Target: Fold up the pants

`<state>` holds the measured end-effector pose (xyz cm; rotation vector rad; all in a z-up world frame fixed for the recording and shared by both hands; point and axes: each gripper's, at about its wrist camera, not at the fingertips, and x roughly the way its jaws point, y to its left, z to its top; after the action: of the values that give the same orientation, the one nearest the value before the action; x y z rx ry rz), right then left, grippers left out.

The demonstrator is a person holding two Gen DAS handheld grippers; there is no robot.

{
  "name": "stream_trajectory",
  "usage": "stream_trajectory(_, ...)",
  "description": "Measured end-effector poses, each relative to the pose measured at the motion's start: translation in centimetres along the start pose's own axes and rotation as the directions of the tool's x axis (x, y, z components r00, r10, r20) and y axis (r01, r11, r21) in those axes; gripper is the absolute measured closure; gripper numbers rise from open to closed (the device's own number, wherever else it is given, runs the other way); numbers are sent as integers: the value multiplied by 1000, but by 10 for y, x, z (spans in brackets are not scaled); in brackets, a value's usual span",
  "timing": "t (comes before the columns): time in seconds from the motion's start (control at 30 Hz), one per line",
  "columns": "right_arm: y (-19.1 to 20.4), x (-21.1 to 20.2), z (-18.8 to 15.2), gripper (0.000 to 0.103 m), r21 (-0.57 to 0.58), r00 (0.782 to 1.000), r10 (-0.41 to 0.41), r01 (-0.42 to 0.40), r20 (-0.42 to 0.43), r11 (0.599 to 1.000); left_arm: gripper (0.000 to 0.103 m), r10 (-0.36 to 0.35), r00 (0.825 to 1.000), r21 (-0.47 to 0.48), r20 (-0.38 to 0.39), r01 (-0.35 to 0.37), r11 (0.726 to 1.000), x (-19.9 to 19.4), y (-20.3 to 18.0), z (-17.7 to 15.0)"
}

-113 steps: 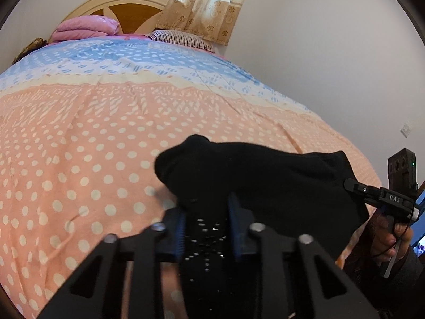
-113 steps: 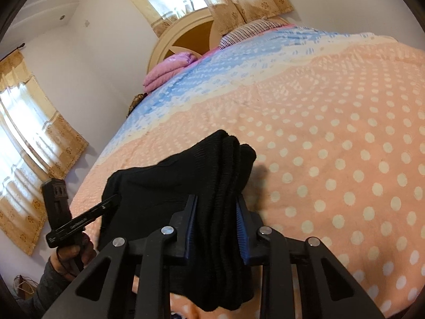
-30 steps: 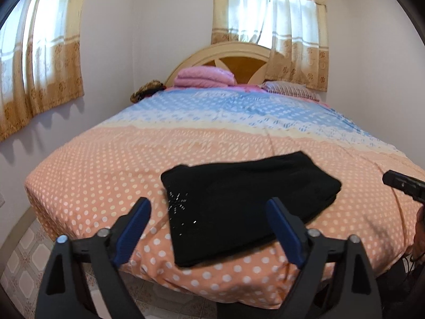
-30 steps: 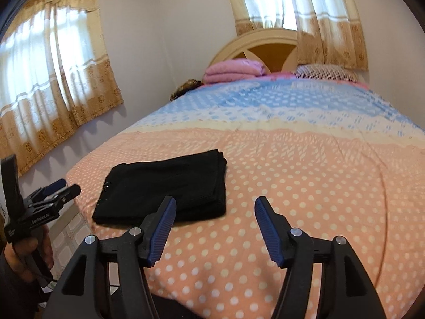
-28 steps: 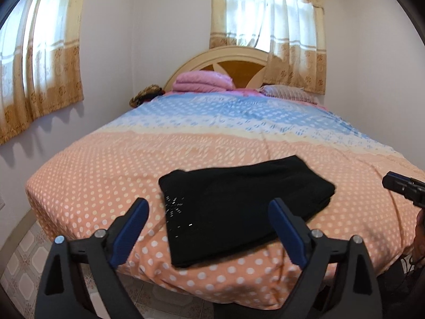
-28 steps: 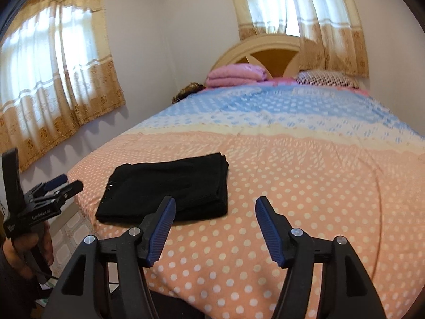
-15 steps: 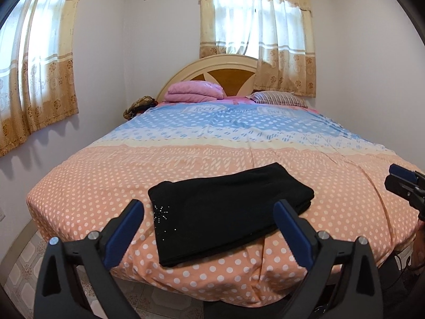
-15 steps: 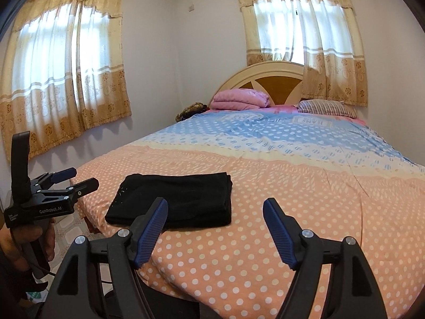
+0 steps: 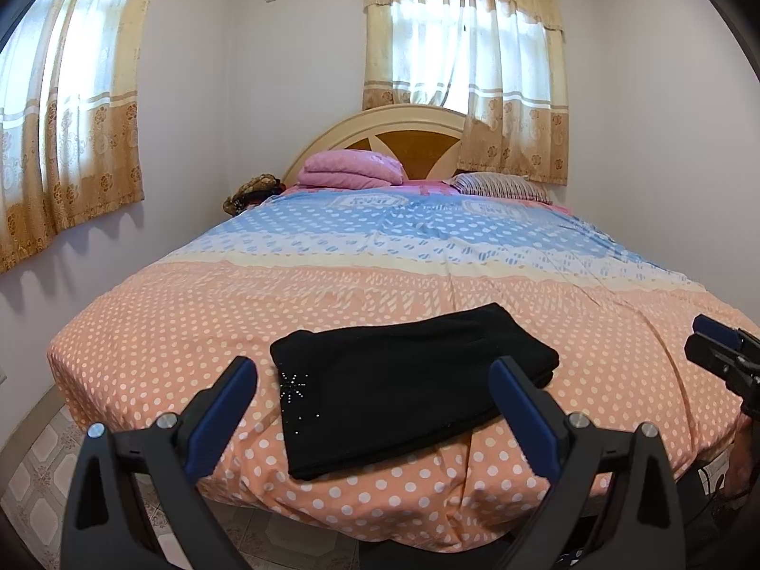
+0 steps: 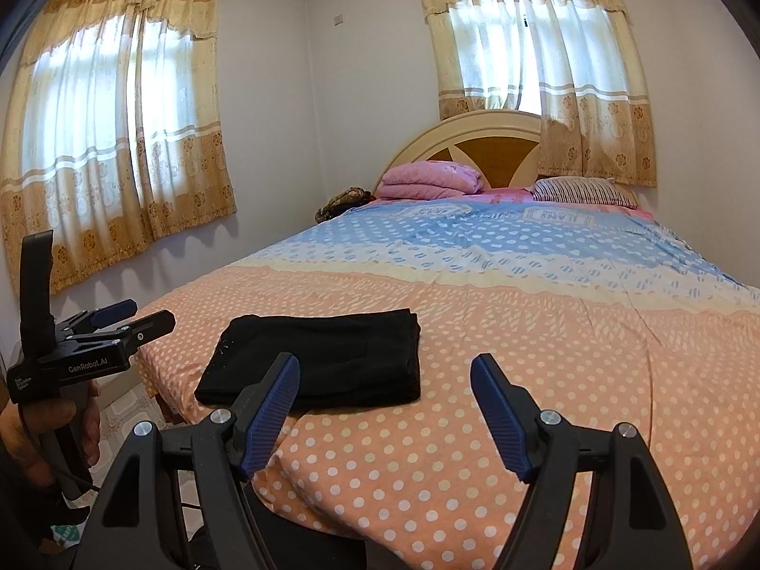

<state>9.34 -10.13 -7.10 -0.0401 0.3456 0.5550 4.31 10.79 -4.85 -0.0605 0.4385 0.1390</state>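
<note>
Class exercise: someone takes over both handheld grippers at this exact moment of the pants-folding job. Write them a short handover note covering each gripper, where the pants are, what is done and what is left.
Left gripper: jaws wide open, holding nothing, off the foot of the bed.
Right gripper: jaws wide open, empty, also clear of the bed.
Pants: black, folded into a flat rectangular stack on the orange polka-dot bedspread, near the foot edge on the window side. Beaded star decoration faces up at one corner.
Done: folding looks finished; nothing touches the stack.
Left: probably nothing. At most, square up the layered edge if neatness matters.
</note>
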Motion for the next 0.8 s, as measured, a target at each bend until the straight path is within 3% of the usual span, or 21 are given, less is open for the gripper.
stream_trajectory(0.8,2,2,-3,27,3,1000,1,-1,-6,1000,2,0,1000,-8,-9,0,1000,0,-3,0)
